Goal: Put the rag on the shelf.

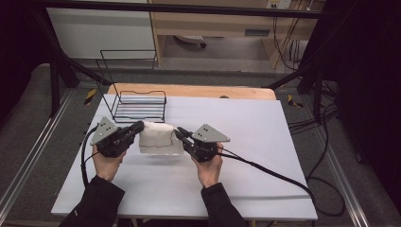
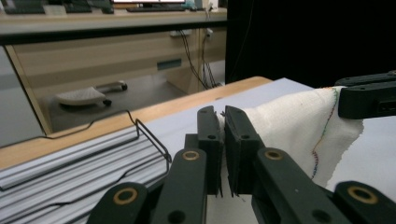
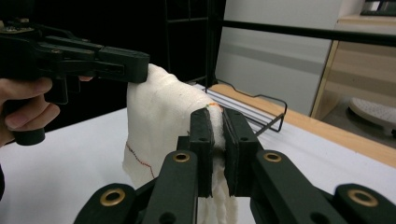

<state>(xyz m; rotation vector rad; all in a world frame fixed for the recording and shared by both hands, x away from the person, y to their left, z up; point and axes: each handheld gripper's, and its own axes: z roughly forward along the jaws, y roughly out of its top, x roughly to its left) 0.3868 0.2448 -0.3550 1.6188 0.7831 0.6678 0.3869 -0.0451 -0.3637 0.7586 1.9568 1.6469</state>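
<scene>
A white cloth [image 1: 158, 137] with a coloured stitched edge hangs between my two grippers, lifted off the white table top [image 1: 246, 142]. My left gripper [image 1: 138, 126] is shut on the cloth's left top corner; in the left gripper view its jaws [image 2: 223, 116] pinch the cloth [image 2: 289, 130]. My right gripper [image 1: 179, 132] is shut on the right top corner, and in the right gripper view the cloth [image 3: 159, 116] is clamped between its jaws [image 3: 218, 116]. The left gripper [image 3: 135, 67] shows there too, at the far end of the cloth.
A black wire rack [image 1: 137, 101] with a tall back frame stands at the table's far left, just beyond the cloth. The wooden table edge [image 1: 198, 90] runs behind it. Cables [image 1: 269, 172] trail from the right gripper across the table to the floor.
</scene>
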